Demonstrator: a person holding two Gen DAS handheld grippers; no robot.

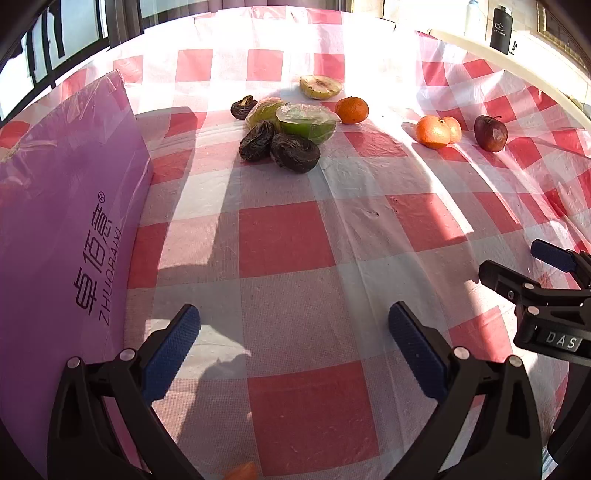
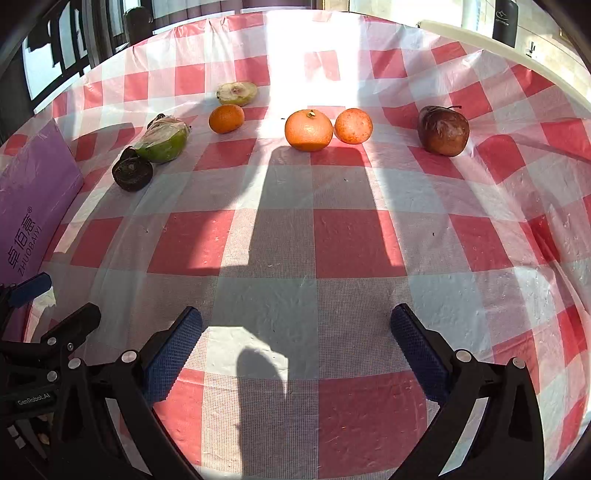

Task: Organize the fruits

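Observation:
Fruits lie at the far side of a red-and-white checked tablecloth (image 1: 288,240). A cluster holds dark shrivelled fruits (image 1: 293,151), a wrapped green fruit (image 1: 308,123) and a cut pale fruit (image 1: 320,86). A small orange (image 1: 352,109) lies beside it, two oranges (image 1: 433,132) further right, then a dark red apple (image 1: 490,133). In the right wrist view the two oranges (image 2: 308,130) are straight ahead, the apple (image 2: 443,130) at right, the green fruit (image 2: 164,142) at left. My left gripper (image 1: 293,343) is open and empty. My right gripper (image 2: 295,343) is open and empty; it shows at the right edge of the left wrist view (image 1: 532,269).
A purple box (image 1: 59,229) stands at the table's left, close to my left gripper; it also shows in the right wrist view (image 2: 29,206). A black bottle (image 1: 501,29) stands beyond the far right table edge. Windows line the far left.

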